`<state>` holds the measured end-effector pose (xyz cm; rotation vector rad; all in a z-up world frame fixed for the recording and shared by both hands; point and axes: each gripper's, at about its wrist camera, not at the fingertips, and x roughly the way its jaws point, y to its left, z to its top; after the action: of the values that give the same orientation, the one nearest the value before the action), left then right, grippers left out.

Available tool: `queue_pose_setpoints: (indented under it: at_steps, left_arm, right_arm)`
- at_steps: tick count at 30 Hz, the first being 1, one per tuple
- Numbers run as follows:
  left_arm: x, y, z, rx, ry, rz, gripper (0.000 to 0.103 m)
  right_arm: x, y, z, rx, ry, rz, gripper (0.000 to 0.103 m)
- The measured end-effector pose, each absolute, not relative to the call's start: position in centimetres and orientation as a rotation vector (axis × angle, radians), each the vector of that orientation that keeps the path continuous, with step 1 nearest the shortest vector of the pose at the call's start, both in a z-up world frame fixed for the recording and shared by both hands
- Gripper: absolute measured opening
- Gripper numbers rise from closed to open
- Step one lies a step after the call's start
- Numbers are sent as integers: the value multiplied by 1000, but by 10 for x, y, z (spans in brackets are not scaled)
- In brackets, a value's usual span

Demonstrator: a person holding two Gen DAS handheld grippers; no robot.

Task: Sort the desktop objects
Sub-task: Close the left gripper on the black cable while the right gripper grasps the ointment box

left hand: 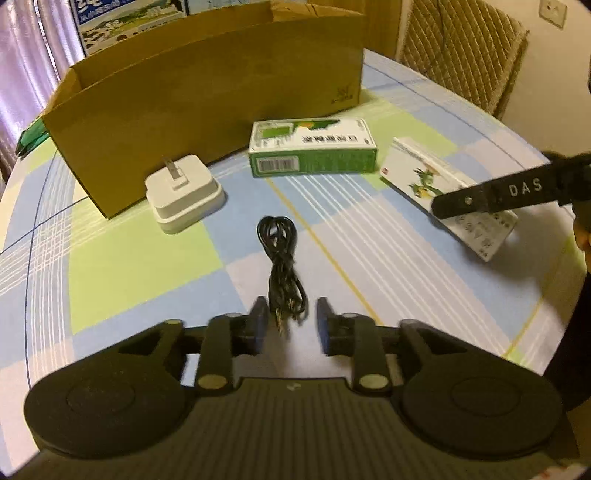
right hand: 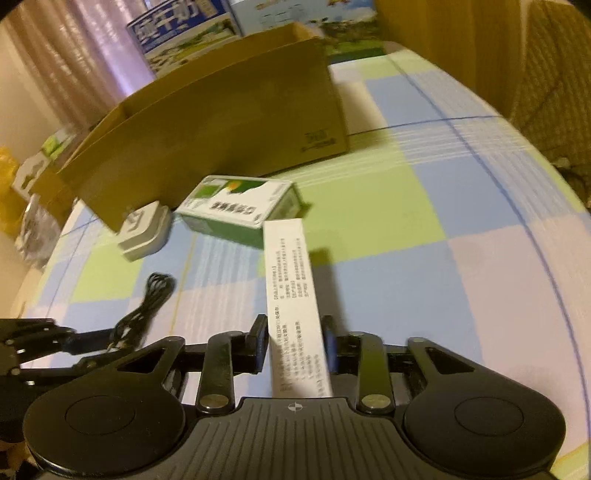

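Observation:
My left gripper [left hand: 291, 319] is open low over the table. The plug end of a coiled black cable [left hand: 281, 258] lies between its fingers, untouched. Left of the cable, a white charger plug [left hand: 183, 192] rests prongs up against an open cardboard box [left hand: 207, 92]. A green medicine box [left hand: 312, 147] lies in front of that box. My right gripper [right hand: 295, 332] is shut on a long white medicine box [right hand: 291, 280], held tilted above the cloth. The left wrist view shows this white box [left hand: 424, 173] at the right, under one right finger [left hand: 480, 195].
A checked blue, green and white tablecloth [left hand: 129, 258] covers the round table. A quilted chair back [left hand: 461, 48] stands behind the far right edge. Printed cartons [right hand: 177, 33] and a curtain sit behind the cardboard box. Bags and clutter [right hand: 33, 192] lie off the table's left side.

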<state>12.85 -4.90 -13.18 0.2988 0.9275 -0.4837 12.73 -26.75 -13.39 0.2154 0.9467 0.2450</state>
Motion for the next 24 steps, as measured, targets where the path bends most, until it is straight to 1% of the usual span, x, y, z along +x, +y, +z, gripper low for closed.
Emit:
queue_pose_setpoints:
  at_steps: [1,3,5,8,9,10,11,13,14,16,20,21,22,23,24]
  left_arm:
    - [130,-48,-130,290,920,-478,29]
    - [131,-48,-128,280,907,-474,29]
    - [132,-48,-126,280,895,-472,31]
    - [131,-52,-127,296,888,-474,36]
    - [131,-53,-128,307,886,-473,41]
    - [131,-55,-129,317,886,-471,42]
    - [131,-55,-130,320,885,-470,42]
    - [132,-56,-132,312,890,-466,42]
    - [134,-56,-133,306,894,-463,42]
    - [137,-57,-135,302,902,-458,42]
    - [142,-56,-139,297,904,-418,40]
    - [145,-55,-139,287,905,-409,35]
    - [146,-54,-139,279,905,-404,25]
    - [147,-54,-139,274,904,-401,20]
    - [148,-55,-139,274,901,-393,20]
  right_arm:
    - [126,-269,-131,205,926,227,40]
    - [125,-272,-126,190,888,198,43]
    - [123,-276,-122,191,857,175,43]
    - [124,-279,-123,183,853,141,43]
    - [125,-279,-124,180,860,145,44]
    - [125,-277,-124,173,864,153,46]
    - [125,-275,-125,158,866,162,48]
    - [123,-269,-126,116,864,181,64]
    - [122,-266,-126,97,861,186,66]
    - [122,-261,-128,61,863,198,68]
    - [123,-258,-132,27,876,202,68]
    - [123,-258,-133,31,880,202,68]
    - [123,-259,-133,34,880,202,68]
    - [123,-259,-133,34,879,204,68]
    - [123,-259,-133,31,876,206,68]
